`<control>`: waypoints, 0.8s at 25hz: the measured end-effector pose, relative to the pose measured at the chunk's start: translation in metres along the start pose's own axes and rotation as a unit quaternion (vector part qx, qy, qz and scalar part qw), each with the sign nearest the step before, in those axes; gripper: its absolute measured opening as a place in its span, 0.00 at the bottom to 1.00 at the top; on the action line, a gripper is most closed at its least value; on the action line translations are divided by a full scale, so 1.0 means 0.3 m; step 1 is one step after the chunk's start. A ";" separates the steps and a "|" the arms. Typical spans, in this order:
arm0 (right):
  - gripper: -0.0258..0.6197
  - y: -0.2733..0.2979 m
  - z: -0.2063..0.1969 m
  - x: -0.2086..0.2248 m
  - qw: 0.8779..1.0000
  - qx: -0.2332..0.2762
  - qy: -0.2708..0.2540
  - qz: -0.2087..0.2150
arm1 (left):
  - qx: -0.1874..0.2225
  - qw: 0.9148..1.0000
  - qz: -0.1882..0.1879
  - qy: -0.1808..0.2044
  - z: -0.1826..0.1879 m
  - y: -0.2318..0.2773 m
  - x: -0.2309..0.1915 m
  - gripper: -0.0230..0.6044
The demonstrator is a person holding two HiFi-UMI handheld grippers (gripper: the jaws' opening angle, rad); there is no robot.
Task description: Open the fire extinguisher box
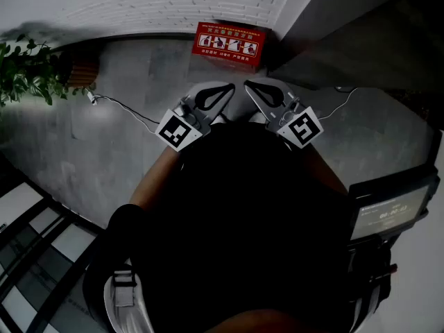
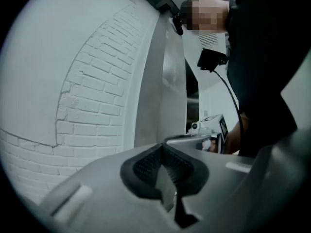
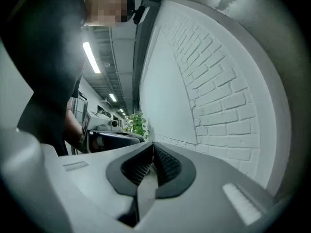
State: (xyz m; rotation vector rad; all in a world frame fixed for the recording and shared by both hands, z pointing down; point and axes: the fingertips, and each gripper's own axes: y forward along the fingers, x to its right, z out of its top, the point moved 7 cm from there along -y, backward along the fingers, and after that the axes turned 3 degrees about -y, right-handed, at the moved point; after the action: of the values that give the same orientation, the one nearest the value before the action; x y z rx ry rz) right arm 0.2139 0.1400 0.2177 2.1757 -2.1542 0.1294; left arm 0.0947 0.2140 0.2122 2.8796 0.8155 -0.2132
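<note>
Grey left gripper (image 1: 229,89) and right gripper (image 1: 248,87) side by side, tips toward red box (image 1: 231,45), fingers (image 2: 146,165) together.

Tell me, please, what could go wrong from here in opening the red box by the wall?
Both the left claw and the right claw are shut and well short of the fire extinguisher box; reaching in like this, they may only nudge it. A thin cable trails across the floor nearby and could catch underfoot.
</note>
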 end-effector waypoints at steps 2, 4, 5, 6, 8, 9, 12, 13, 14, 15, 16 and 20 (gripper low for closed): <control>0.05 -0.003 -0.001 0.023 1.000 -0.005 0.001 -0.001 | -0.001 1.000 0.004 -0.003 0.000 0.017 -0.012 0.04; 0.05 0.003 -0.003 0.042 1.000 -0.008 0.001 -0.004 | 0.001 1.000 0.007 -0.009 -0.002 0.026 -0.032 0.04; 0.05 0.013 -0.005 0.051 1.000 -0.008 0.002 -0.006 | 0.001 1.000 0.008 -0.013 -0.005 0.026 -0.048 0.04; 0.05 0.026 -0.007 0.060 1.000 -0.008 0.004 -0.010 | -0.001 1.000 0.008 -0.015 -0.008 0.026 -0.069 0.04; 0.05 0.057 -0.014 0.082 1.000 -0.011 0.007 -0.019 | -0.005 1.000 0.005 -0.016 -0.013 0.024 -0.119 0.04; 0.05 0.075 -0.019 0.093 1.000 -0.013 0.008 -0.025 | -0.006 1.000 0.002 -0.015 -0.014 0.022 -0.148 0.04; 0.05 0.146 -0.041 0.126 0.999 -0.018 0.010 -0.046 | -0.005 1.000 -0.013 -0.015 -0.022 0.013 -0.251 0.04; 0.05 0.177 -0.049 0.135 0.998 -0.018 0.011 -0.055 | -0.004 1.000 -0.022 -0.016 -0.026 0.007 -0.291 0.04; 0.05 0.210 -0.056 0.142 0.998 -0.019 0.012 -0.065 | -0.004 0.999 -0.031 -0.017 -0.031 -0.001 -0.332 0.04; 0.05 0.247 -0.062 0.148 0.997 -0.020 0.013 -0.077 | -0.004 0.999 -0.042 -0.019 -0.035 -0.012 -0.373 0.04; 0.05 0.287 -0.065 0.156 0.996 -0.022 0.014 -0.089 | -0.006 0.998 -0.054 -0.020 -0.037 -0.024 -0.415 0.04; 0.05 0.472 -0.066 0.190 0.990 -0.027 0.021 -0.139 | -0.013 0.995 -0.099 -0.022 -0.023 -0.079 -0.598 0.04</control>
State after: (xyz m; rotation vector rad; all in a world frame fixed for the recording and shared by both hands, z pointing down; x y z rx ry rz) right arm 0.0726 0.0843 0.2431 2.3898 -1.7868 0.0968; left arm -0.0682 0.1438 0.2479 2.7583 1.0868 -0.2852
